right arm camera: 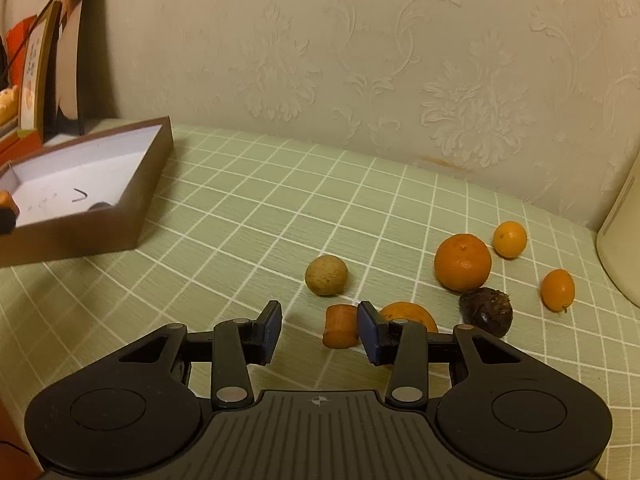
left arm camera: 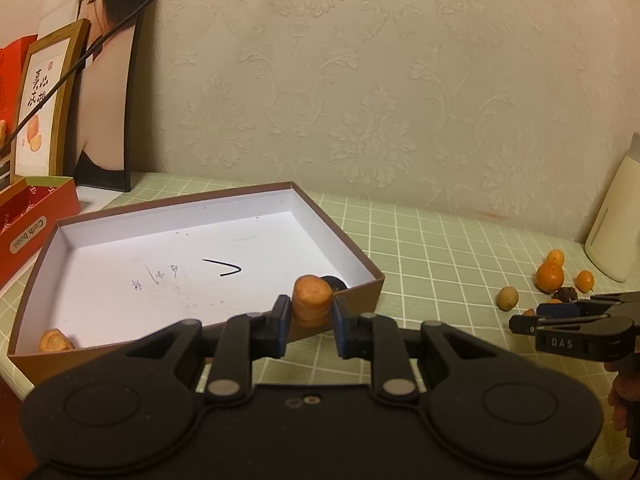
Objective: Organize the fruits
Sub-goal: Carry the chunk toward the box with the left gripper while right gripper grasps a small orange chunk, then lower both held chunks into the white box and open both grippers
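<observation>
Mid-drop-off: box (left arm camera: pixel 192 256) at 10 o'clock, just past left gripper (left arm camera: pixel 308 312) clamped on carrot chunk (left arm camera: pixel 313 300) above the near rim. Next up, nudging forward and letting go inside. Right gripper (right arm camera: pixel 319 330) spread wide, chunk (right arm camera: pixel 341 326) between its pads, mandarin (right arm camera: pixel 463 262) at 2 o'clock, nut (right arm camera: pixel 326 275) at 12.

We see the right tool (right arm camera: pixel 319 330) open, low over the checked surface (right arm camera: pixel 240 208), an orange chunk (right arm camera: pixel 341 326) just inside its right finger. Tangerine (right arm camera: pixel 463 262), two kumquats, brown round fruit (right arm camera: pixel 326 275) and dark fruit (right arm camera: pixel 486 311) nearby; box (right arm camera: pixel 132 200) left.
</observation>
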A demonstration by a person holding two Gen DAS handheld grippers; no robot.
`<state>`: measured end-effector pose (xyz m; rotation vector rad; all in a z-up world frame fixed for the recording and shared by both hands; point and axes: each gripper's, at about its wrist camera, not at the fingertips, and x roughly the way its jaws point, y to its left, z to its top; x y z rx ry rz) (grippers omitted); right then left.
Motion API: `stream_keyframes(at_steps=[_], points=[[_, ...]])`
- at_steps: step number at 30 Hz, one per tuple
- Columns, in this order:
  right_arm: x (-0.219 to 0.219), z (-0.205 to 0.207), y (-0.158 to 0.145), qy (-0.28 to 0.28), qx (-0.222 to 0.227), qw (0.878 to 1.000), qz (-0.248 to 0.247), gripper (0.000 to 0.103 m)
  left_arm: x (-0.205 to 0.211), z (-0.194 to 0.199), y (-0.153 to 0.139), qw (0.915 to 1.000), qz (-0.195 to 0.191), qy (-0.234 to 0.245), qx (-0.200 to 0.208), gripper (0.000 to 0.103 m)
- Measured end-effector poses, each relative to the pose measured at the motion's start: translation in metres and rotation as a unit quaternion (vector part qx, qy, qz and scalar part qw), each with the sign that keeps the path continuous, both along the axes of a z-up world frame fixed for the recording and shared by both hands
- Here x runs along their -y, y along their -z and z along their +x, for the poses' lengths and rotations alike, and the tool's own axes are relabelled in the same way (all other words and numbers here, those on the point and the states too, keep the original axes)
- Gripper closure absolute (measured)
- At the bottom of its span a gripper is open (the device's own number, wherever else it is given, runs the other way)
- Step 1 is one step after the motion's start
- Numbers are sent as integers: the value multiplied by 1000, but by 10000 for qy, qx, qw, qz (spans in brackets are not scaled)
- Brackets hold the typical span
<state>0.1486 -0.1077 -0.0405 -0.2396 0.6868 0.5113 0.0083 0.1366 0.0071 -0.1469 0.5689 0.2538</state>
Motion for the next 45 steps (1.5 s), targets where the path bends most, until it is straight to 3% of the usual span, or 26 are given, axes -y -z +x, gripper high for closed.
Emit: stream_keyframes(at_steps=[6,11,16,25,36,45], points=[[5,4,4,108,-45,9999,-30,63,3,1,0,10000,-10,46,19,91],[7,7,5,205,-70,9998,-26,84,2,2,1,10000,-3,51,11,91],[3,5,7,135,16,9997,-198,84,2,3,1,10000,3,47,-2,91],[1,7,3,54,-77,9999,-72,85,-1,0,1,10000,-8,-17,23,91],[-30,-5,-45,-267,250,9979,528,85,-35,-22,-6,9988,41,-481,77,91],[-88,-27,-75,-802,509,9916,881,85,-65,-40,-13,9956,246,-897,122,91]])
